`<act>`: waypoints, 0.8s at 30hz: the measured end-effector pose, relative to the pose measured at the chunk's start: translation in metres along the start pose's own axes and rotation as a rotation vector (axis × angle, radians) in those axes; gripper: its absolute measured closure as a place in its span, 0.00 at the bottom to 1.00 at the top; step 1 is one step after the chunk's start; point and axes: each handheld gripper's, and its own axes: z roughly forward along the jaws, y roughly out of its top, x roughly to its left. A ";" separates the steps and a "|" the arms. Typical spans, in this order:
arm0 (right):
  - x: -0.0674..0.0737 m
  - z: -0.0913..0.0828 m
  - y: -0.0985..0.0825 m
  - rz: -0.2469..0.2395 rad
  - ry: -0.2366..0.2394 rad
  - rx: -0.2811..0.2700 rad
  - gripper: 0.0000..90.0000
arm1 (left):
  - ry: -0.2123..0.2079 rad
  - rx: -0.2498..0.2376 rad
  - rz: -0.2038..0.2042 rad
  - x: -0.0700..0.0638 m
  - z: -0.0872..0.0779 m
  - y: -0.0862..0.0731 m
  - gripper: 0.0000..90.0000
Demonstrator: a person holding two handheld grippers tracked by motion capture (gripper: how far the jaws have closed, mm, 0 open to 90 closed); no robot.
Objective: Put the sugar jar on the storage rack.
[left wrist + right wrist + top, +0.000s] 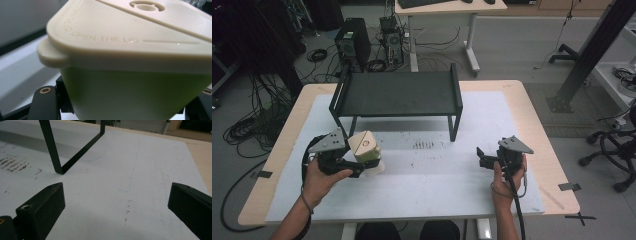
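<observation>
High view has your left gripper clamped on the green, cream-lidded container near the table's left edge, probably tilted for carrying to the black shelf behind it, while your right gripper waits open-jawed.

The container hides most of the left claw, and its lid's embossed lettering is partly unreadable.

Grey floor with tangled cables, computer towers, desk, office chair
</observation>
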 end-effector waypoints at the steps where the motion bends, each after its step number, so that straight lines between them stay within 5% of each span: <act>1: 0.000 0.000 0.000 0.003 0.002 -0.002 0.01 | -0.001 -0.003 0.001 0.001 -0.002 0.005 0.33; 11: -0.003 0.000 -0.001 0.018 -0.011 0.010 0.01 | -0.007 -0.014 0.036 0.022 -0.012 0.054 0.33; 24: -0.002 0.000 -0.001 0.006 -0.006 0.008 0.01 | -0.001 -0.038 0.050 0.056 -0.007 0.092 0.33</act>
